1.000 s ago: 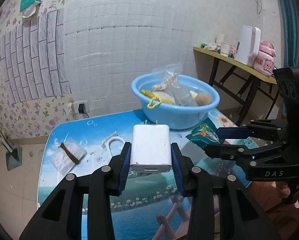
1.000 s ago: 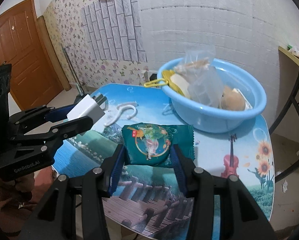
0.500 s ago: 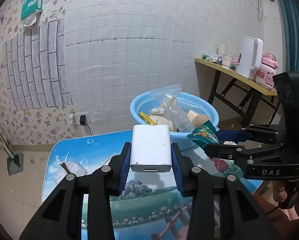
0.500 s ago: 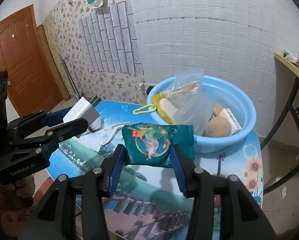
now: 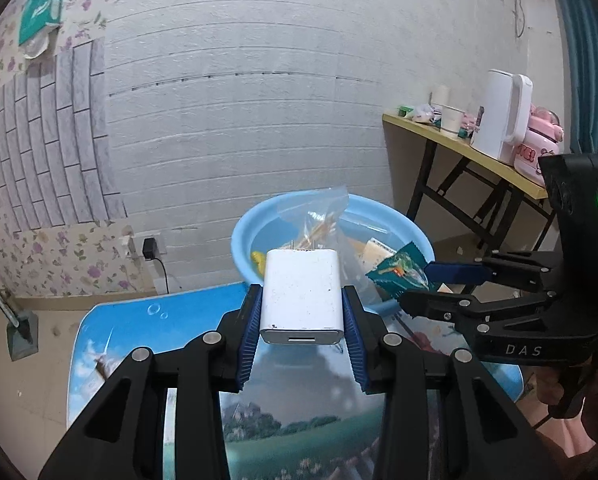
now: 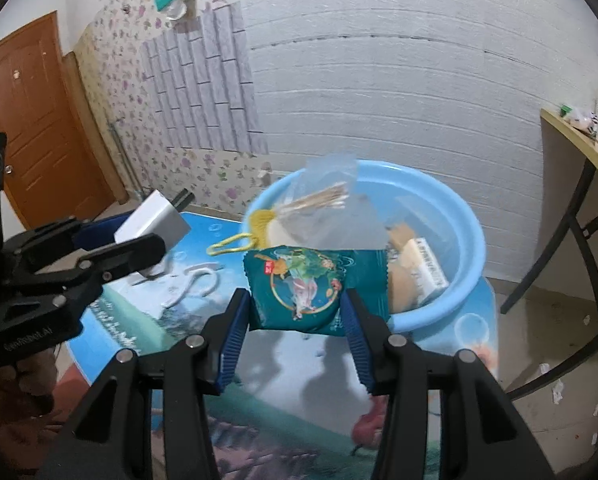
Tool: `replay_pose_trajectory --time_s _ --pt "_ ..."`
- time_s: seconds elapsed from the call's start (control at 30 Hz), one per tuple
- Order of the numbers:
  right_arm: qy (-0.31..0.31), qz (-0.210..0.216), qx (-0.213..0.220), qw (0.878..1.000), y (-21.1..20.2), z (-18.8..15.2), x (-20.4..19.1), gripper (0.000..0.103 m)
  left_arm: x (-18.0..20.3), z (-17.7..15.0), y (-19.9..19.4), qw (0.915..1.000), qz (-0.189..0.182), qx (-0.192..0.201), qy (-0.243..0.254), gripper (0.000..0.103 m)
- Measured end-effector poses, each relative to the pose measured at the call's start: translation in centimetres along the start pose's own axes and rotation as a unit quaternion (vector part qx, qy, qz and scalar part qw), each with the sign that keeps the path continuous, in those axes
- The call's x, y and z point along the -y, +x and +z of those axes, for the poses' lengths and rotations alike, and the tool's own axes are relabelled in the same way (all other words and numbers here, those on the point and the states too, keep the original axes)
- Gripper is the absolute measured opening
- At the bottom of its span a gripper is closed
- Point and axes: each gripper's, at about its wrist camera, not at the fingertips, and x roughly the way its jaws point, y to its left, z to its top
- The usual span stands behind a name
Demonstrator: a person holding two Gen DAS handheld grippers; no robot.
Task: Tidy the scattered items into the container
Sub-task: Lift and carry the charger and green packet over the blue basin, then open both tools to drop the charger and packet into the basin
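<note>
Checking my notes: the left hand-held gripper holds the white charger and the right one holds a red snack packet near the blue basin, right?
Not quite: the snack packet in the right hand-held gripper is green, as the right wrist view shows. The rest stands.

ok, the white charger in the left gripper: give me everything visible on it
The white charger is a small rounded block of glossy plastic, slightly scuffed and speckled. Its near end face carries a single slot-shaped port; two metal prongs stick out of the far end, pointing toward the blue basin. The left gripper holds it off the table, its blue ribbed fingers pressed against the two side faces. In the right wrist view it sits tilted, prongs up and away. Nothing else touches it.
</note>
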Motion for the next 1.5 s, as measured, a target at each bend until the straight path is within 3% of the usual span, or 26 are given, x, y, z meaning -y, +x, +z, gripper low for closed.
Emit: replay_pose_trajectory --time_s 0.37,0.77,1.03,1.37,1.5 --pt "0.019 -0.007 -0.01 1.0 2.7 1.1 3.1 0.046 0.6 1.9 6.0 0.9995 -0.018 -0.026 0.007 0.038" --pt "0.024 -0.024 -0.003 0.999 4.5 2.3 5.2 0.05 1.3 3.0 10.0 0.9984 -0.038 -0.038 0.02 0.038" --pt "0.028 -0.031 0.006 0.999 4.5 2.3 5.5 0.052 1.6 2.9 9.7 0.9984 -0.049 -0.024 0.016 0.053" --pt "0.025 -0.019 0.024 0.999 3.0 2.5 4.4 0.053 0.8 2.1 7.7 0.9991 -0.037 -0.018 0.007 0.056" --pt "0.02 -0.014 0.038 0.999 2.1 2.6 3.5 0.053 0.4 1.3 6.3 0.9997 -0.02 -0.014 0.008 0.062"
